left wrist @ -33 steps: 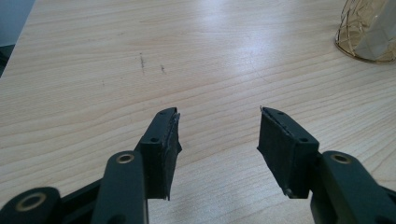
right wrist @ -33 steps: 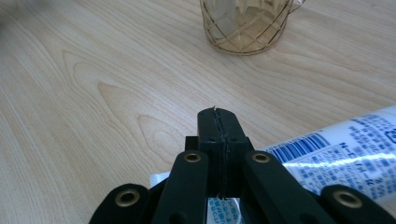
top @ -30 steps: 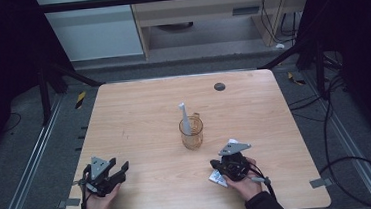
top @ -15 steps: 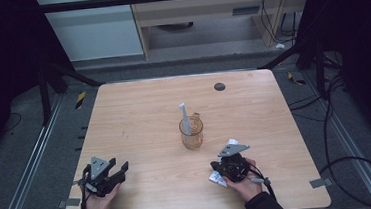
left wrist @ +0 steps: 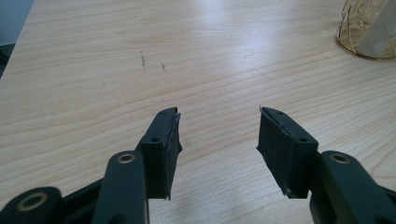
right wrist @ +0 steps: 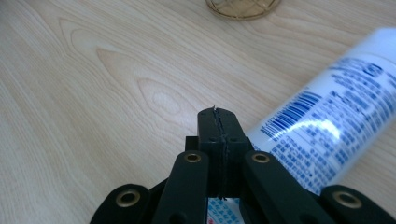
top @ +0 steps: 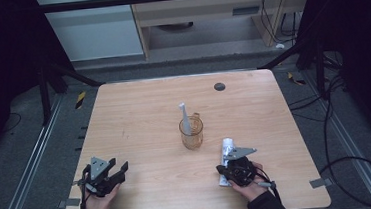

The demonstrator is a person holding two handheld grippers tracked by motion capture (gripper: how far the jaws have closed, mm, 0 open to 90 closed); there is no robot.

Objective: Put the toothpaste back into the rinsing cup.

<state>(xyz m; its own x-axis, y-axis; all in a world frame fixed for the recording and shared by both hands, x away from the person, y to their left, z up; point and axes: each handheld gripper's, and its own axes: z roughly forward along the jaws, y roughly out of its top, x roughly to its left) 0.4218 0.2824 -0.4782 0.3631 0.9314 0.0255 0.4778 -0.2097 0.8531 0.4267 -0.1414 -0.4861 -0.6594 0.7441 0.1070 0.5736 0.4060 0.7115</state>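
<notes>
A gold wire cup (top: 192,134) stands at the middle of the wooden table (top: 139,113), with a white toothbrush (top: 185,117) upright in it. A white tube with blue print (top: 226,146) lies flat to the cup's front right. My right gripper (top: 224,167) rests over the tube's near end. In the right gripper view its jaws (right wrist: 218,116) are shut with nothing between them, the tube (right wrist: 327,126) lies just to their right, and the cup's base (right wrist: 243,7) is ahead. My left gripper (top: 118,166) sits near the front left edge, open and empty (left wrist: 218,135), with the cup (left wrist: 369,28) far off at the upper right.
A small dark round disc (top: 219,87) lies near the table's far edge. Metal frame rails and cables run along the floor on both sides. Bare wood stretches between the left gripper and the cup.
</notes>
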